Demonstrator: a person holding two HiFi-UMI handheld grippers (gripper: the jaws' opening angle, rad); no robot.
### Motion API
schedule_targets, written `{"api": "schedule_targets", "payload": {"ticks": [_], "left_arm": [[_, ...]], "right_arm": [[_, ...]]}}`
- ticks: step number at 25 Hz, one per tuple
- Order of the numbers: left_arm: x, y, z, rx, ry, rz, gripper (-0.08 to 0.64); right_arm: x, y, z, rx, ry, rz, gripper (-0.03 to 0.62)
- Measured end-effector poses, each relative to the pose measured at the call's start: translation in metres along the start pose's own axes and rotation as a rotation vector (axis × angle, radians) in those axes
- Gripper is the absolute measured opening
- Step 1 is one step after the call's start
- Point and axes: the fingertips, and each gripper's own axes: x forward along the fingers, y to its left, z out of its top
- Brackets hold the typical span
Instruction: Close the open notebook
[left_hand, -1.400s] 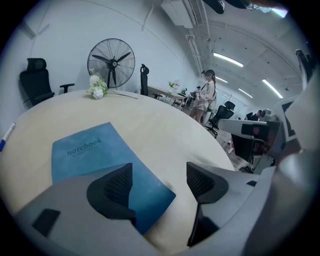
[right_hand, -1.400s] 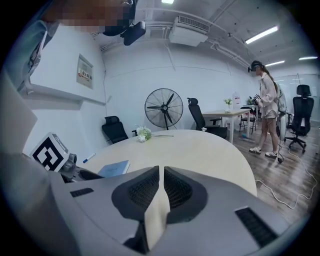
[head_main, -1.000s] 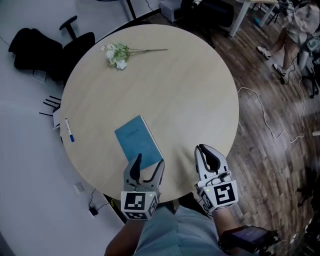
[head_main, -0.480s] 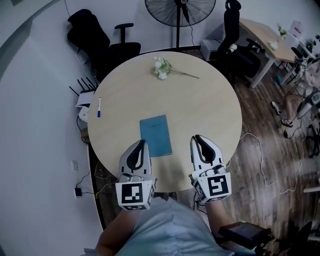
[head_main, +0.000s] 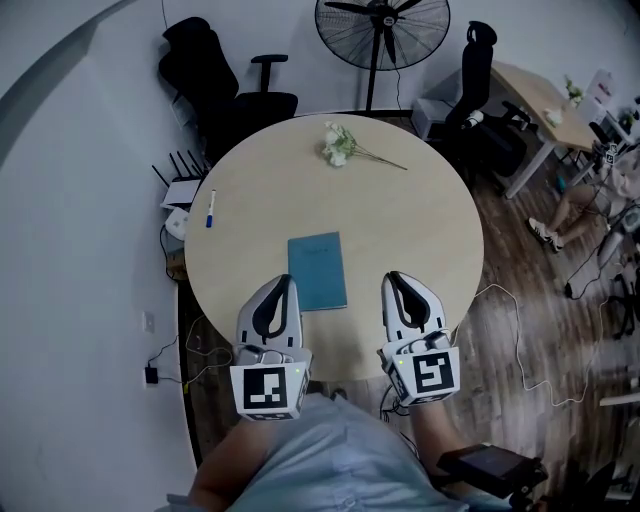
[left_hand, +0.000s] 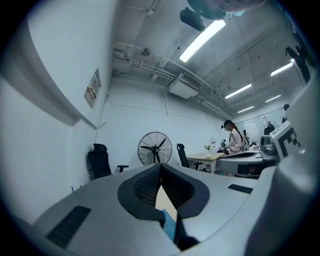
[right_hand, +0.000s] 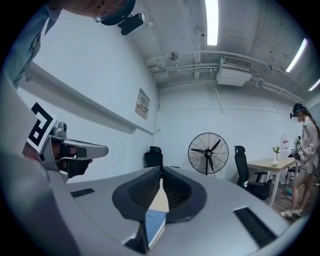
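A blue notebook (head_main: 317, 272) lies closed and flat on the round beige table (head_main: 420, 230), near its front edge. Both grippers hover level above that edge, one on each side of the notebook. My left gripper (head_main: 287, 282) is shut with nothing in it. My right gripper (head_main: 391, 277) is shut and empty too. In the left gripper view the jaws (left_hand: 161, 165) meet at their tips, and a strip of the blue notebook (left_hand: 170, 227) shows below them. The right gripper view shows the same: closed jaws (right_hand: 161, 170) with the notebook (right_hand: 155, 225) beneath.
A sprig of white flowers (head_main: 340, 145) lies at the table's far side and a pen (head_main: 211, 209) at its left edge. A standing fan (head_main: 383, 20) and black office chairs (head_main: 215, 75) stand behind. Cables run over the wooden floor (head_main: 520, 330) to the right.
Both grippers have risen off the table and drawn back from the notebook. The left jaws, open a second ago, are now shut. The notebook stays closed where it lay.
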Motion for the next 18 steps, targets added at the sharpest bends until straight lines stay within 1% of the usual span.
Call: {"api": "schedule_targets", "payload": {"ticks": [3, 7, 18], "left_arm": [[-0.0022, 0.0008, 0.0007, -0.004, -0.002, 0.001, 0.02], [-0.0024, 0.0018, 0.0032, -0.004, 0.0, 0.008, 0.02], [0.0014, 0.0, -0.0063, -0.011, 0.024, -0.011, 0.02]], "right_arm": [[-0.0021, 0.0033, 0.002, -0.013, -0.028, 0.019, 0.049], [-0.0057, 0.0044, -0.0001, -0.01, -0.014, 0.014, 0.049], [-0.0042, 0.0028, -0.0067, 0.003, -0.009, 0.005, 0.049]]}}
